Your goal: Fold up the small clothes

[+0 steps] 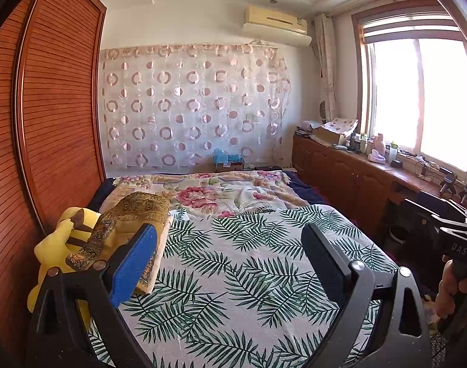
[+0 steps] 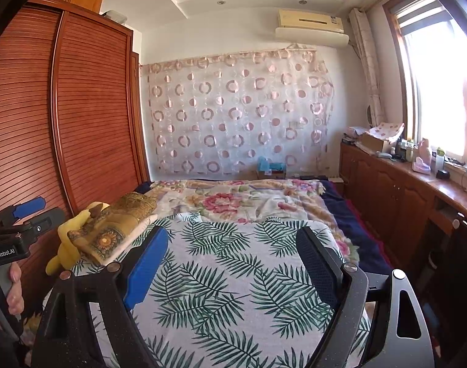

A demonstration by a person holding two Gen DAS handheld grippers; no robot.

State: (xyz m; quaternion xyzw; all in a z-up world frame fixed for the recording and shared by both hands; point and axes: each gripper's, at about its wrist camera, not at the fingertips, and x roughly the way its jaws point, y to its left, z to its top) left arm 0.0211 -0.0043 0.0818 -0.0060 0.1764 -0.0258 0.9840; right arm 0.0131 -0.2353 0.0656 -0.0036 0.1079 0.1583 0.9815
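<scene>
A folded gold-patterned cloth (image 1: 132,224) lies at the left side of the bed, partly over a yellow plush toy (image 1: 61,239); it also shows in the right wrist view (image 2: 116,230). My left gripper (image 1: 230,245) is open and empty, held above the palm-leaf sheet (image 1: 239,276), with its left finger just right of the cloth. My right gripper (image 2: 236,251) is open and empty above the same sheet (image 2: 227,291). The left gripper's body shows at the left edge of the right wrist view (image 2: 15,227), and the right gripper's body at the right edge of the left wrist view (image 1: 454,233).
A floral blanket (image 1: 221,193) covers the far half of the bed. A slatted wooden wardrobe (image 1: 49,122) stands close on the left. A low wooden cabinet (image 1: 356,171) with clutter runs under the window (image 1: 417,98) on the right. A circle-patterned curtain (image 1: 190,104) hangs on the far wall.
</scene>
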